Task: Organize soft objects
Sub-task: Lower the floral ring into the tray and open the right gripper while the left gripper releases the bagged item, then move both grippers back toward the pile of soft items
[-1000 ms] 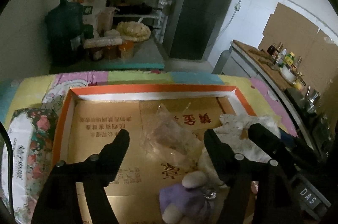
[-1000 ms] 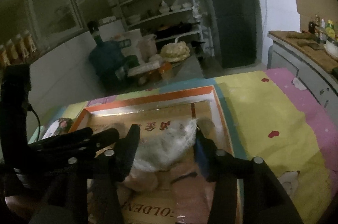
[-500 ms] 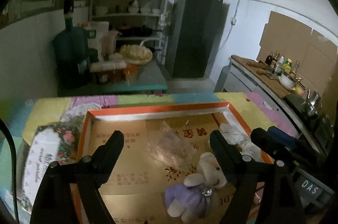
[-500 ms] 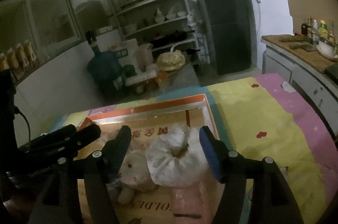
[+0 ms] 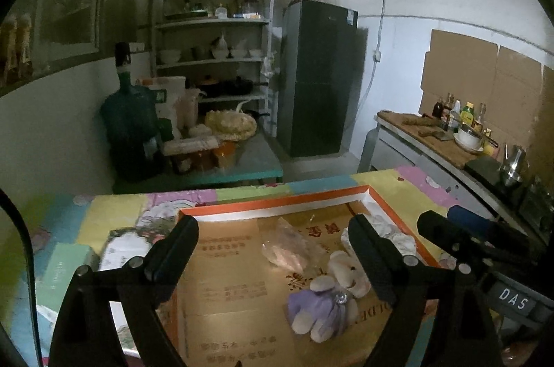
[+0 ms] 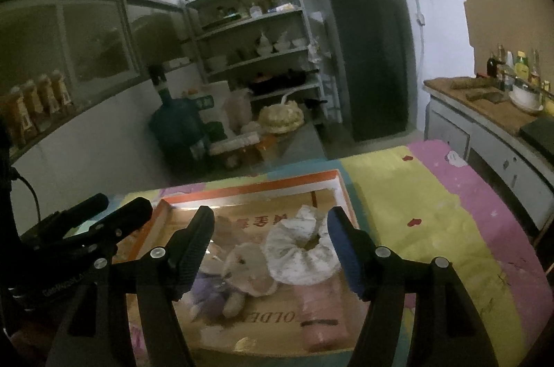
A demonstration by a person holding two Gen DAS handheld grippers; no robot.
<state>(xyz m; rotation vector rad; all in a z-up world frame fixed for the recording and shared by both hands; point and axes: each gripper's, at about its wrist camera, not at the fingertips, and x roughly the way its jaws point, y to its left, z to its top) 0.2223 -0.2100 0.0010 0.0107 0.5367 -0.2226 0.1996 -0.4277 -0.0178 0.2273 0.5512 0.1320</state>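
Right now both of your tools hang above the orange-edged cardboard tray (image 6: 341, 193), and neither has hold of anything: the left gripper (image 5: 273, 249) is spread wide with bare board showing between its tips, and the right gripper (image 6: 270, 237) is just as wide, its tips standing either side of the white ruffled scrunchie (image 6: 299, 251) without touching it. Inside the tray the scrunchie lies against the plush bunny in a purple dress (image 6: 230, 277), a pink pouch (image 6: 318, 308) sits just in front of them, and a crumpled clear bag (image 5: 285, 247) lies near the middle. My worry is the crowding: if you close the right tool low over the scrunchie, you will likely pinch the bunny's ear too and drag both. Watch the left tool as well, since the two sit close enough over the tray to collide
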